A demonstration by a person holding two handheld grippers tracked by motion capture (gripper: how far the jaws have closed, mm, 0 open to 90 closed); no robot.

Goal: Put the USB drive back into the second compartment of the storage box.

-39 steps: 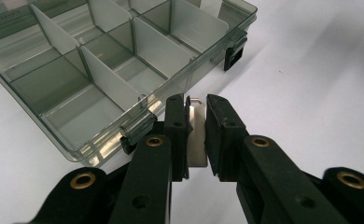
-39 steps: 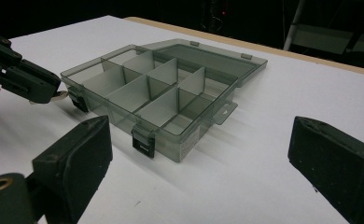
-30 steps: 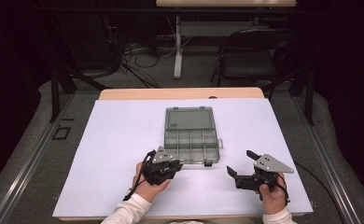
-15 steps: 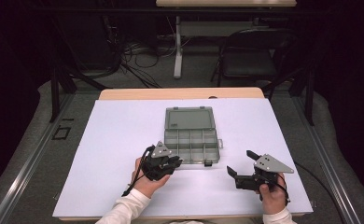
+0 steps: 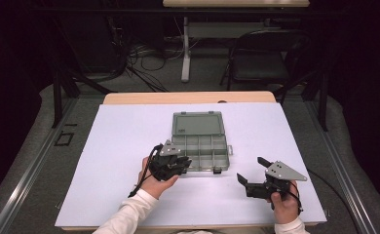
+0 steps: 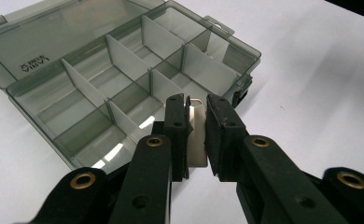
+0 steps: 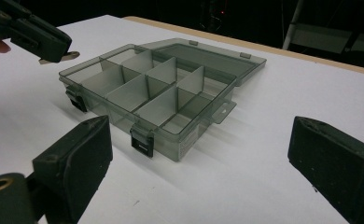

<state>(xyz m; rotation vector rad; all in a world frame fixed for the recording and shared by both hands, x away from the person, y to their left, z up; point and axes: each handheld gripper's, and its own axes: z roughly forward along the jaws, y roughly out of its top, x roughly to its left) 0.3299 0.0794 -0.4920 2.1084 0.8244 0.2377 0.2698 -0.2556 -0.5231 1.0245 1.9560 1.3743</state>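
Note:
An open smoky-grey plastic organiser box lies mid-table, its lid folded flat behind it and pale dividers standing in its compartments. My left gripper hovers at the box's front left corner, shut on a thin pale divider plate that stands upright between the pads. In the left gripper view, the box sits just beyond the plate. My right gripper rests at the front right, open, with nothing between its jaws. Seen from the right gripper view, the box is ahead and the left gripper holds the plate's tip near its corner.
A white sheet covers the table, with its wooden edge showing at the back. Black latches hang on the box's front wall. A folding chair and cables stand on the floor behind.
My left gripper has lifted a little and edged toward the box with the divider plate still in it. The right gripper has stayed put.

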